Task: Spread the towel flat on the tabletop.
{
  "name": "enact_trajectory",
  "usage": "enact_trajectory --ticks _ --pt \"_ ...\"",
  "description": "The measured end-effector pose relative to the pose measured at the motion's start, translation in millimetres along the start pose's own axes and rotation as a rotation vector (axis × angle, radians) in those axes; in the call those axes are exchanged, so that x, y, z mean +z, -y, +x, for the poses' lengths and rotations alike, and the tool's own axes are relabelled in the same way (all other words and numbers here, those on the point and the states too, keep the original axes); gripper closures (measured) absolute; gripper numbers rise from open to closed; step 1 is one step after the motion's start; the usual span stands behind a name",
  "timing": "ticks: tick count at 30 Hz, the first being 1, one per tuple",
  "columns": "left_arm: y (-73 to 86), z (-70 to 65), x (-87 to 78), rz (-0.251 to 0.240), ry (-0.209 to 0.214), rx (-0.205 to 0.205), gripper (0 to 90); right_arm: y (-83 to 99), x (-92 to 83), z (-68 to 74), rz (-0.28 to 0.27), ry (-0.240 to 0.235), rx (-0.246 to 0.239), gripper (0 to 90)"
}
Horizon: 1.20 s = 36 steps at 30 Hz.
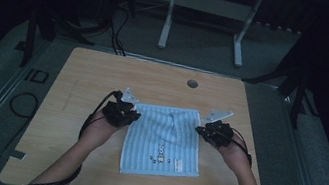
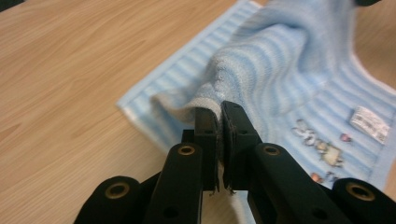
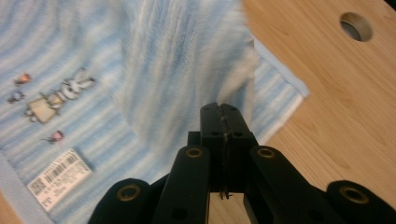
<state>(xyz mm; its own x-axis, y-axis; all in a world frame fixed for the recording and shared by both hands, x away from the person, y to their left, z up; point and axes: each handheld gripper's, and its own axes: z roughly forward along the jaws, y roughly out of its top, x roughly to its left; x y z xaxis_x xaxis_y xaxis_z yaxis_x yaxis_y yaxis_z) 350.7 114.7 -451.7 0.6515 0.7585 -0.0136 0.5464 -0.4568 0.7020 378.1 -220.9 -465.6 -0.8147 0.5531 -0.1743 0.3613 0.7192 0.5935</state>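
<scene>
Blue striped towel (image 1: 164, 140), centre frame on the wooden table (image 1: 84, 74), is soft and limp; my left gripper (image 1: 121, 114) and right gripper (image 1: 215, 131) each clamp 1 far corner, correctly.

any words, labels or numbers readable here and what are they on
No text can be read in full.
White sewn-on label on the blue striped towel: barcode and small print, too blurred to read.
Embroidered cartoon figures on the towel: pictures, no letters legible.
Mark on the floor left of the wooden table: looks like "ID", too dim to be sure.
</scene>
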Motion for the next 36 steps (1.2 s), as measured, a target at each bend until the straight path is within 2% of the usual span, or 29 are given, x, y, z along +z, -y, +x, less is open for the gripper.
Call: enact_trajectory --ticks 4,6,10,12,16,18,19,20,21,23,24,25,26,28,31,33,36 --pt "8.5 15.3 6.5 0.015 -0.026 -0.048 85.2 5.2 2.8 -6.8 0.009 0.004 0.026 89.5" --pt "13.5 21.2 11.9 0.019 -0.029 -0.073 85.1 7.5 6.3 -8.7 0.013 -0.006 0.044 89.5" --pt "20.5 27.3 23.6 0.048 -0.027 -0.092 85.1 9.2 15.5 -10.5 0.026 -0.017 0.053 89.7" --pt "22.3 31.0 28.8 0.053 -0.021 -0.119 84.6 8.7 20.7 -12.2 0.032 -0.016 0.064 89.7" --pt "26.3 43.0 36.0 0.059 -0.062 -0.155 81.0 5.6 30.3 -14.8 0.056 -0.010 0.081 89.7" --pt "28.5 48.6 37.7 0.084 -0.082 -0.155 81.0 4.6 33.2 -15.8 0.065 0.002 0.088 89.7" --pt "30.2 50.9 38.5 0.097 -0.083 -0.162 77.4 4.9 35.1 -18.2 0.068 0.005 0.100 88.7" --pt "32.4 52.8 38.5 0.109 -0.081 -0.168 74.0 5.5 36.5 -20.1 0.074 -0.006 0.117 82.0" --pt "33.9 53.4 37.8 0.118 -0.083 -0.172 66.5 6.3 37.3 -21.0 0.077 -0.004 0.125 75.2" --pt "39.8 51.6 27.0 0.095 -0.087 -0.175 57.6 10.4 35.1 -19.9 0.077 -0.014 0.132 71.8" --pt "41.7 49.4 22.5 0.086 -0.077 -0.173 52.7 12.7 33.2 -18.5 0.076 -0.014 0.131 68.7" --pt "43.9 45.9 18.0 0.072 -0.054 -0.160 51.9 15.2 31.0 -17.1 0.076 -0.015 0.133 67.3" --pt "45.6 41.8 14.7 0.073 -0.032 -0.149 51.2 18.0 28.4 -15.0 0.069 -0.021 0.131 65.8" --pt "48.8 31.5 9.2 0.088 -0.021 -0.122 42.4 23.3 23.2 -10.1 0.060 -0.020 0.123 63.7" --pt "55.6 10.9 4.3 0.085 0.054 -0.067 42.3 29.0 17.3 3.5 0.041 -0.043 0.113 62.2" --pt "61.0 -4.5 5.3 0.088 0.104 -0.033 42.3 31.8 17.6 16.9 0.040 -0.066 0.080 62.4" --pt "68.1 -22.0 12.9 0.104 0.127 0.016 42.3 36.4 22.1 36.5 0.039 -0.082 0.046 62.6"
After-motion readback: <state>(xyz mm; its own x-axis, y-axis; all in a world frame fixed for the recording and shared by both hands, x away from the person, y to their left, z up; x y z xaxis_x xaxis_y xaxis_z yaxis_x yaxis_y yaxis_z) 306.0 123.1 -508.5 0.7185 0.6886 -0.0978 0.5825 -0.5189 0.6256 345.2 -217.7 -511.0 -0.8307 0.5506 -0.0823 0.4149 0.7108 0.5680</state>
